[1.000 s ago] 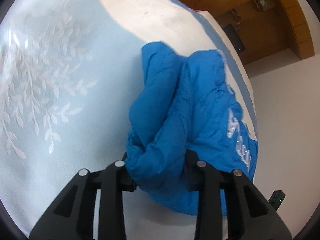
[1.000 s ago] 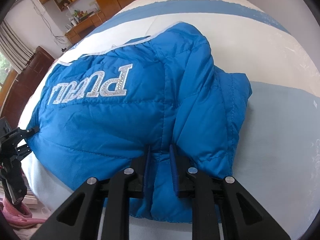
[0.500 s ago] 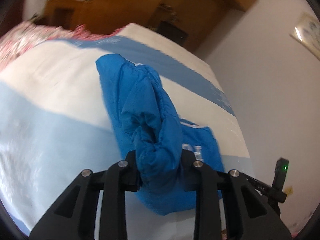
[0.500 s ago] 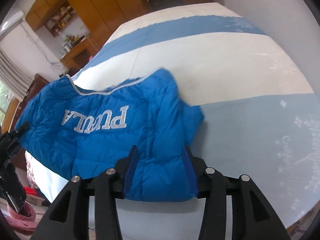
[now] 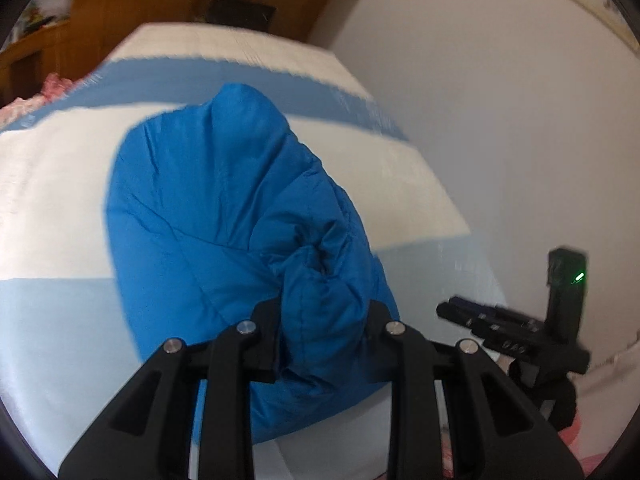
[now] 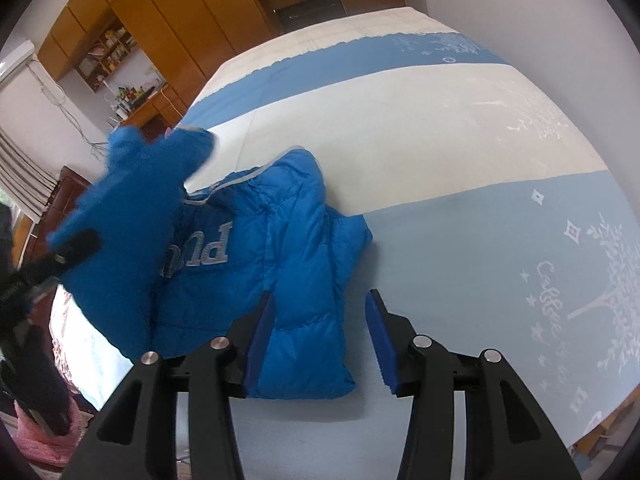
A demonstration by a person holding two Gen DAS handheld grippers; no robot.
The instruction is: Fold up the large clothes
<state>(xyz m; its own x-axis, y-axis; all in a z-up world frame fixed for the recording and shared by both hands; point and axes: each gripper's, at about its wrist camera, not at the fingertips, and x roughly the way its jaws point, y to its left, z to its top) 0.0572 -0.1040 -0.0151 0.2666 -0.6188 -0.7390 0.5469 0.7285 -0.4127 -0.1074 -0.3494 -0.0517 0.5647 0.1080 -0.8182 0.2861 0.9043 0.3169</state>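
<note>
A bright blue padded jacket (image 6: 280, 280) with silver lettering lies on a bed (image 6: 400, 120) with blue and white stripes. My left gripper (image 5: 322, 332) is shut on a bunched fold of the jacket (image 5: 224, 216) and holds it lifted above the bed; this lifted part shows at the left of the right wrist view (image 6: 132, 216), partly covering the lettering. My right gripper (image 6: 320, 340) is open, its blue-padded jaws standing either side of the jacket's near corner without gripping it.
Wooden wardrobes and shelves (image 6: 160, 20) stand beyond the bed. A white wall (image 5: 500, 120) runs along the bed's right side. The right gripper's body (image 5: 520, 332) shows at the right of the left wrist view. Pink fabric (image 6: 40, 432) lies below the bed's near left edge.
My right gripper has opened and let go of the jacket. My left gripper has lifted its bunched part and swung it over the jacket's body.
</note>
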